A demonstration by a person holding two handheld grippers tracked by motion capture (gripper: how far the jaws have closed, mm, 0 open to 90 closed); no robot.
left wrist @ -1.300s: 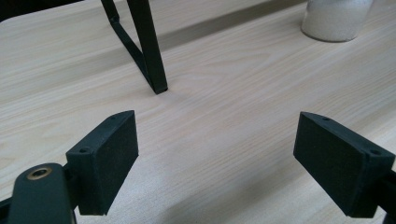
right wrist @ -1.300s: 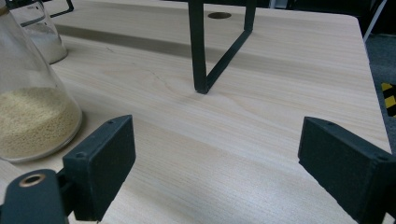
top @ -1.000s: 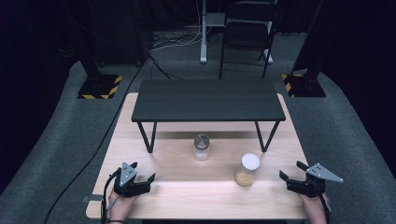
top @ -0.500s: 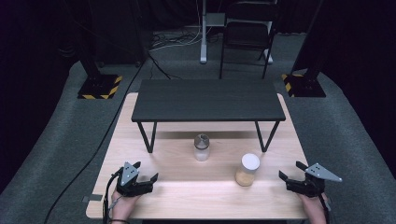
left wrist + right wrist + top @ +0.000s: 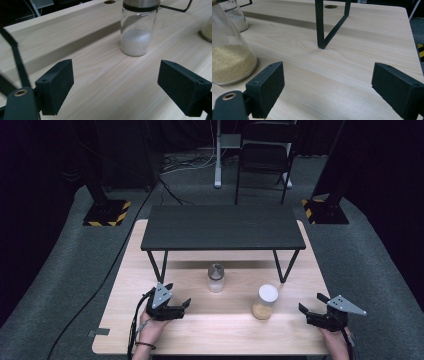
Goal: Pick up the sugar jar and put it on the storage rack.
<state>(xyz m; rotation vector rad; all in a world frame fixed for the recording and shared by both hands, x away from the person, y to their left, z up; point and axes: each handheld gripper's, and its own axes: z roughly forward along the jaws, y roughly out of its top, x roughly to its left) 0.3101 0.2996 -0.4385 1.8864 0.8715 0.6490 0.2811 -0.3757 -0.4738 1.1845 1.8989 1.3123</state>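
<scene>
Broadly, the pale wooden bench (image 5: 210, 330) fills the middle of the high view, with a dark low shelf (image 5: 222, 226) on thin black legs standing across its upper half. Below the shelf's front edge, near frame centre, stands the glass shaker with a metal cap (image 5: 216, 278), upright, white grains in its bottom. Lower right of it is a white-lidded jar of yellowish grain (image 5: 265, 301), also upright.

The left hand-held gripper (image 5: 176, 309) sits at lower left, and the shaker lies up and to the right of it, a short reach off, its long axis vertical. In the left gripper view the shaker (image 5: 139, 30) stands ahead, slightly right of the midline between the jaws. This gripper is likely the one to take it. Its jaws stand wide apart, holding and touching nothing.

The right hand-held gripper (image 5: 312, 311) at lower right is likewise spread and empty, the jar just left of it.
</scene>
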